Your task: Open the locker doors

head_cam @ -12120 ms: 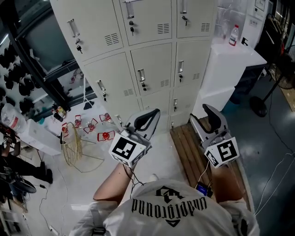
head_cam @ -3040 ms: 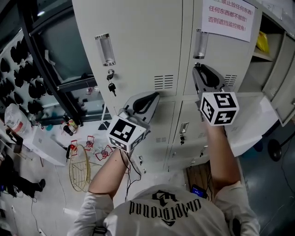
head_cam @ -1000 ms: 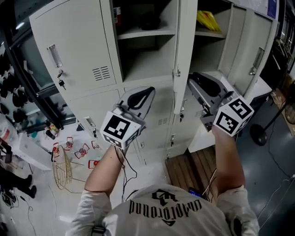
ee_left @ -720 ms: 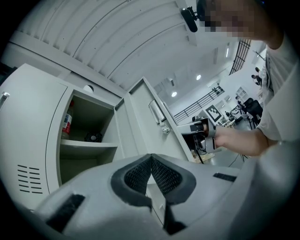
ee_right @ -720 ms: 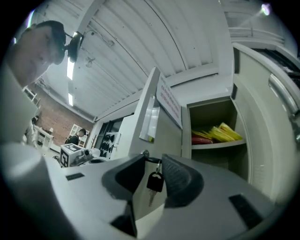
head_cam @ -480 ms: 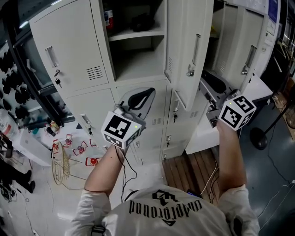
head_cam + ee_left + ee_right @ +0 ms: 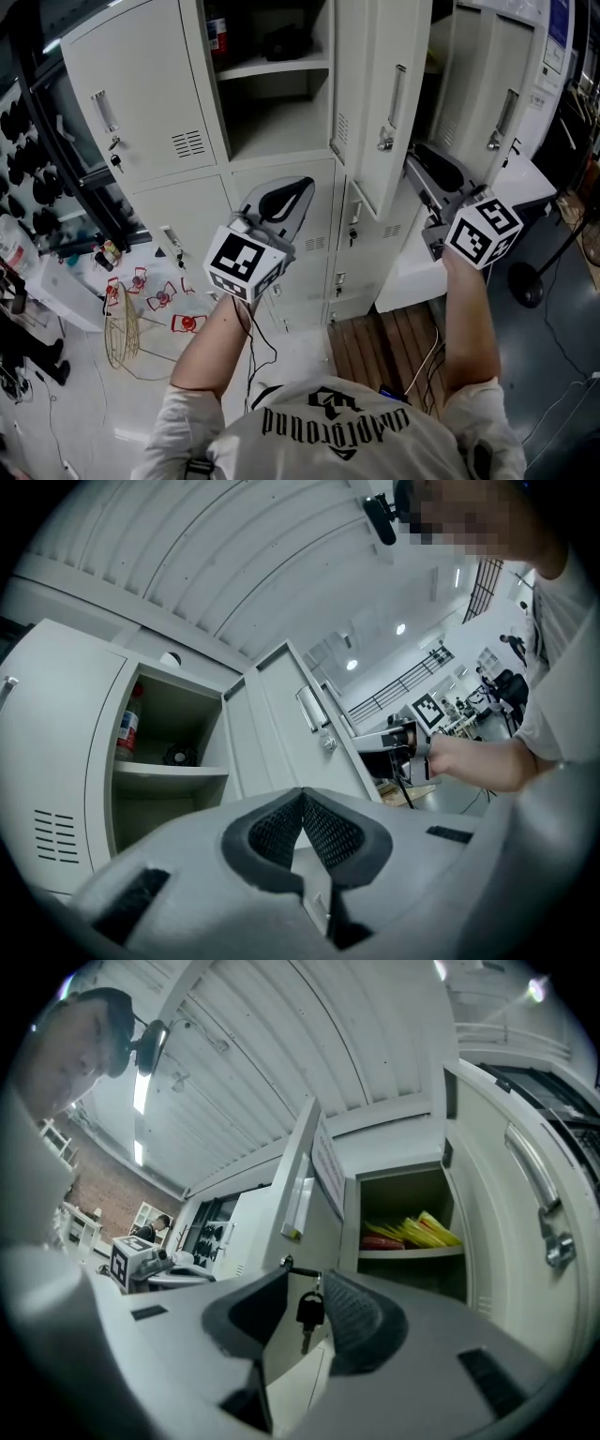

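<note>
The beige locker bank fills the head view. Its top-left door (image 7: 122, 94) is closed. The middle top door (image 7: 380, 94) stands swung out, and so does the right top door (image 7: 492, 89). My right gripper (image 7: 422, 164) is low beside the middle door (image 7: 298, 1194). Its jaws are opening, and the door's black key (image 7: 307, 1312) dangles between them without being pressed. My left gripper (image 7: 281, 200) hovers in front of the lower middle lockers, its pads (image 7: 281, 829) closed together on nothing.
The open middle compartment (image 7: 272, 66) holds a bottle (image 7: 128, 726) and a dark object. Yellow items (image 7: 412, 1232) lie on the right compartment's shelf. A wire basket (image 7: 122, 328) and red clips sit on the floor at left, a wooden pallet (image 7: 375, 342) below, a white counter (image 7: 525, 173) at right.
The middle top door has swung further out toward the right, with my right gripper following it a little. The left gripper has hardly moved.
</note>
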Tool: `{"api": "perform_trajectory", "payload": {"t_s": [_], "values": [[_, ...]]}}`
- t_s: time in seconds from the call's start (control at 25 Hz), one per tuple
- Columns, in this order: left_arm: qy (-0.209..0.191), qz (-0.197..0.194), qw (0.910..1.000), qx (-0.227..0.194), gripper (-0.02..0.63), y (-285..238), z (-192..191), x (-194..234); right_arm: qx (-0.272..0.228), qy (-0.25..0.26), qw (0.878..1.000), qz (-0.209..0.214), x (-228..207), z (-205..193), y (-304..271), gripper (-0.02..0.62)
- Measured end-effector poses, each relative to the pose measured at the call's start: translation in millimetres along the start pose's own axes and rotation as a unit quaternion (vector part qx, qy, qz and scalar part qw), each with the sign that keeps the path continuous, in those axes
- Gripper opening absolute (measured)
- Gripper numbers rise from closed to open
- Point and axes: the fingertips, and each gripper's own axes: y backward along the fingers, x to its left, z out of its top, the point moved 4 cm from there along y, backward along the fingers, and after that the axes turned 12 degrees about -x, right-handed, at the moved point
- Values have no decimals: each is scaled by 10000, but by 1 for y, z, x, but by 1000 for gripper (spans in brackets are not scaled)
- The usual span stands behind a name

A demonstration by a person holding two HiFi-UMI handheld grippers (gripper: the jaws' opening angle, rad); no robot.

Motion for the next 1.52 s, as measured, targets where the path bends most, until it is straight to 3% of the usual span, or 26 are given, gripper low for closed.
{"api": "perform_trajectory", "payload": {"t_s": [0.32, 0.8, 1.52], "values": [[15, 73, 9999, 108, 8, 8, 0, -4, -98, 187, 9996, -172, 13, 12, 22, 135], [-22, 212, 9996, 194, 8, 37, 6, 15, -150, 294, 9993, 159, 69, 15, 3, 129], [-261, 750, 9960, 409, 8, 194, 38, 135, -116, 307, 9975, 623, 216, -22, -124, 114]]}}
